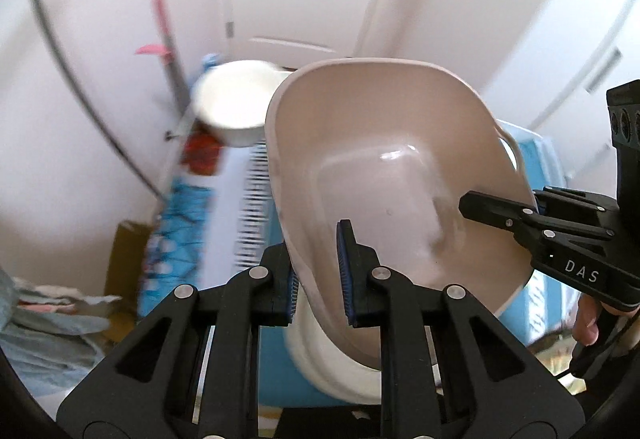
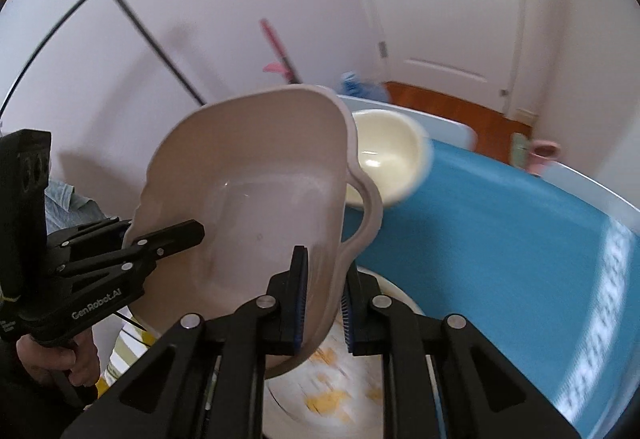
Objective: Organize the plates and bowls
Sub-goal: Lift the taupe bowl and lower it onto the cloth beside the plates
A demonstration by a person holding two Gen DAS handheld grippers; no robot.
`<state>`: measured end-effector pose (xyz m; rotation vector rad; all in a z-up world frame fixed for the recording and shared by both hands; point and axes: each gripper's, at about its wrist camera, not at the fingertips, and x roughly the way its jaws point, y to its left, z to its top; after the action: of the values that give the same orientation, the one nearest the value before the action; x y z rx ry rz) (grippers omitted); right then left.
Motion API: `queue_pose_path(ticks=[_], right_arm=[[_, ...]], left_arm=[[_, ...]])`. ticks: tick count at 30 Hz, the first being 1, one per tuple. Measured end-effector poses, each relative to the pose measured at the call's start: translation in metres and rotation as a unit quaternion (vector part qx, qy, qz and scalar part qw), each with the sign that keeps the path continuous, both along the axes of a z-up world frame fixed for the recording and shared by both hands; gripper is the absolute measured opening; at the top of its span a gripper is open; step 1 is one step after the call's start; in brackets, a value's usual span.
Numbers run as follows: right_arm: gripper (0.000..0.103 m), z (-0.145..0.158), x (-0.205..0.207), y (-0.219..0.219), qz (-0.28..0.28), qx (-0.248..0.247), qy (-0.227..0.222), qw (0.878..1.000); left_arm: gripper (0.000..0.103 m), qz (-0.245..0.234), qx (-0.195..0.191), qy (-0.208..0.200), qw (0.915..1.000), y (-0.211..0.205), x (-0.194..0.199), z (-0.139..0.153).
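Note:
A beige rounded-rectangular bowl with side handles (image 1: 380,167) (image 2: 256,175) hangs tilted in the air above the blue tablecloth (image 2: 500,239). My left gripper (image 1: 320,271) (image 2: 168,239) is shut on one long rim. On the opposite rim, by a handle, my right gripper (image 2: 324,291) (image 1: 500,211) is shut too. Under the bowl lies a white plate (image 2: 340,399) (image 1: 336,371) with yellow marks. A cream round bowl (image 2: 384,155) (image 1: 232,103) stands further back on the table.
A white door, a black clothes rail (image 2: 160,39) and a pink-handled broom (image 2: 276,47) stand behind the table. A cardboard box (image 1: 128,259) and cloth lie on the floor at left. A pink cup (image 2: 542,155) sits beyond the table's far right edge.

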<state>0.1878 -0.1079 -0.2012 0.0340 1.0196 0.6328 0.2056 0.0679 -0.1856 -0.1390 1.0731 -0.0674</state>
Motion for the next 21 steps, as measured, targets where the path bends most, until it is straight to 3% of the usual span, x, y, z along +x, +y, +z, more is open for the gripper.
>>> queue_pose_path(ticks=[5,12,17,21], right_arm=[[0.014,-0.002,-0.029,-0.087,-0.065,-0.009,0.004,0.998],[0.014,-0.024,-0.064,-0.192,-0.148,-0.019,0.016,0.989],[0.014,-0.055,-0.073,-0.244,-0.184,-0.023,0.035,0.982],[0.014,-0.085,-0.074,-0.269,-0.198,-0.019,0.053,0.979]], left_arm=[[0.015,-0.064,-0.023,0.003,0.9977,-0.078,-0.002,-0.004],[0.015,-0.137,-0.059,0.025,0.9885,-0.183,-0.004,-0.033],[0.015,-0.175,-0.054,0.044,0.9821,-0.242,-0.007,-0.06],[0.015,-0.189,-0.047,0.053,0.9795,-0.266,-0.009,-0.081]])
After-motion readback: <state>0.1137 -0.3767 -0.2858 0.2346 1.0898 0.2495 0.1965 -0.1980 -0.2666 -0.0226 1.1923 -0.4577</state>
